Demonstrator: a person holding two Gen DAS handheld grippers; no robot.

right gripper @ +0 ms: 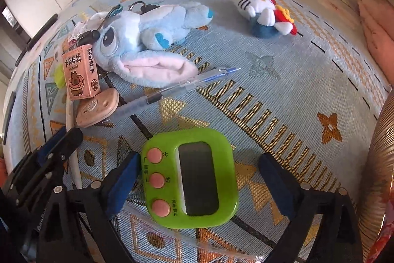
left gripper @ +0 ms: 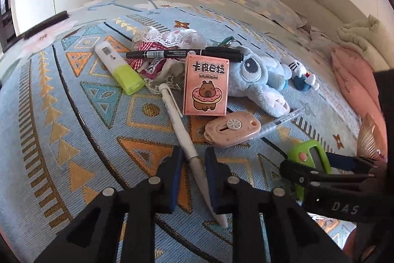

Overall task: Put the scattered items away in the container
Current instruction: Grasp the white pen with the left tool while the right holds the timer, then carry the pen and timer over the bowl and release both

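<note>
Scattered items lie on a patterned blue bedspread (left gripper: 73, 115). My left gripper (left gripper: 193, 159) is open, its pads either side of a white pen (left gripper: 182, 132) without touching it. My right gripper (right gripper: 197, 164) is open around a green digital timer (right gripper: 190, 176), which also shows in the left wrist view (left gripper: 310, 154); the left pad is close to it, the right pad stands apart. Beyond lie a pink card box (left gripper: 205, 85), a pink oval cutter (left gripper: 231, 128), a clear pen (right gripper: 172, 90), a blue plush (right gripper: 147, 38), a Hello Kitty plush (right gripper: 266, 14), a highlighter (left gripper: 120, 68) and a black marker (left gripper: 184, 53).
A pile of lace and wrappers (left gripper: 160, 41) sits behind the marker. A ribbed gold container edge (right gripper: 379, 164) shows at the right. Pink folded bedding (left gripper: 354, 75) and a pillow (left gripper: 258, 4) lie at the back by the headboard.
</note>
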